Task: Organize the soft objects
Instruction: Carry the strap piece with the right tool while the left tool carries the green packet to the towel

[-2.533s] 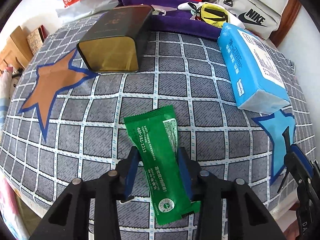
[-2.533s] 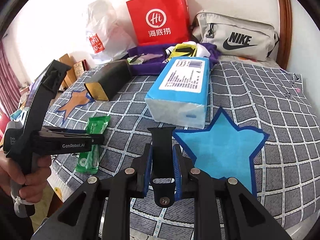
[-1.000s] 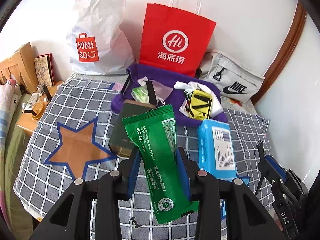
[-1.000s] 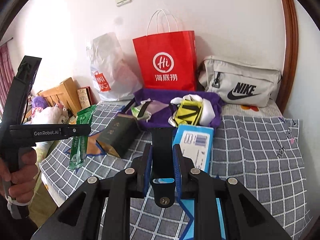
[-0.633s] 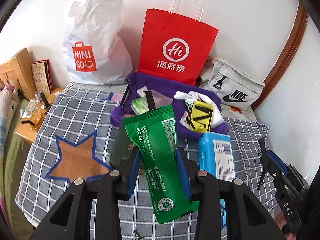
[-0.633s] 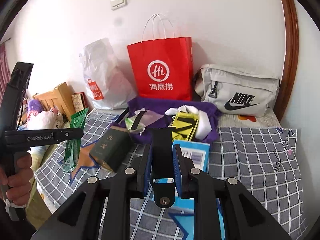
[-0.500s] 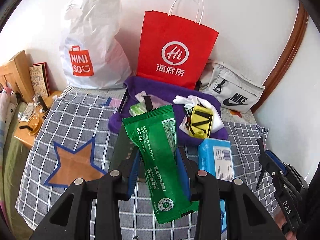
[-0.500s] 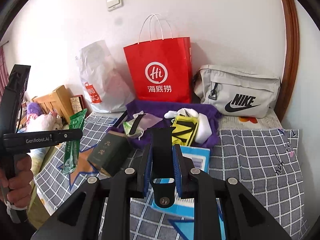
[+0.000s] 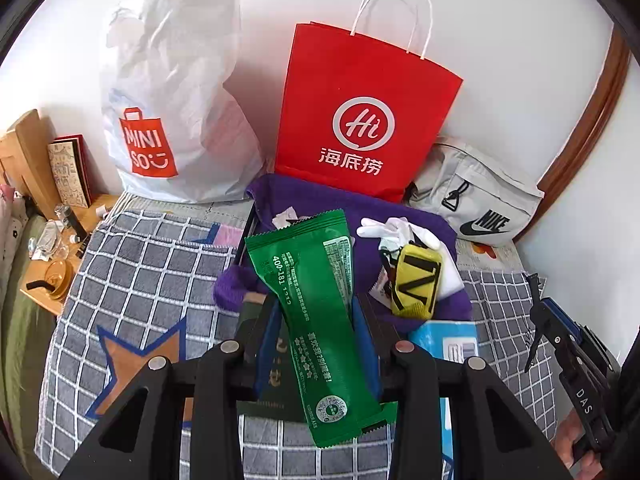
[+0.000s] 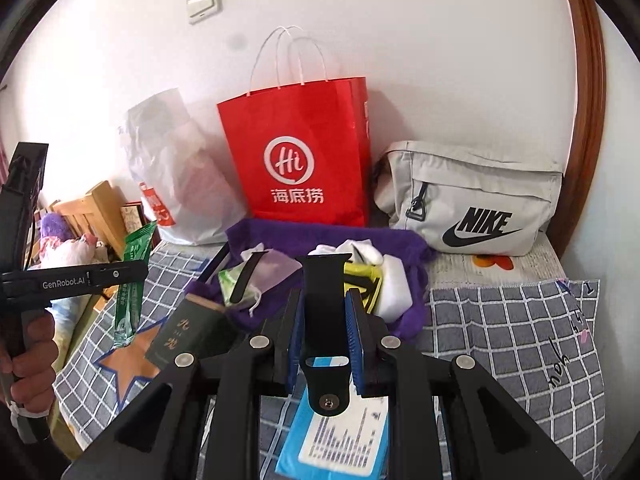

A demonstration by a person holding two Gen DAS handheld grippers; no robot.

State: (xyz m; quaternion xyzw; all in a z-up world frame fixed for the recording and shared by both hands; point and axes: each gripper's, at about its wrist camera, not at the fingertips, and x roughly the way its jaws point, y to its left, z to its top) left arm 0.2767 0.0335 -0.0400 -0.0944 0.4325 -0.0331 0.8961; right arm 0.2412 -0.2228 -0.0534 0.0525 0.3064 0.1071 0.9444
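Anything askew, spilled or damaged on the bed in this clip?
Nothing looks spilled or damaged. The dark box lies on its side on the checked blanket, and small items sit in a loose heap on the purple cloth. The green packet and the black strap are each held in jaws, off the bed.

Paper bag [image 10: 296, 156] far centre vs wall, plastic bag [image 10: 176, 184] to its left, sling bag [image 10: 476, 196] to its right, cloth [image 10: 404, 240] w/ small items just in front, tin [image 10: 188, 336] near-left of cloth, tissue pack [image 10: 340, 436] nearest, all on bed [image 10: 512, 344].
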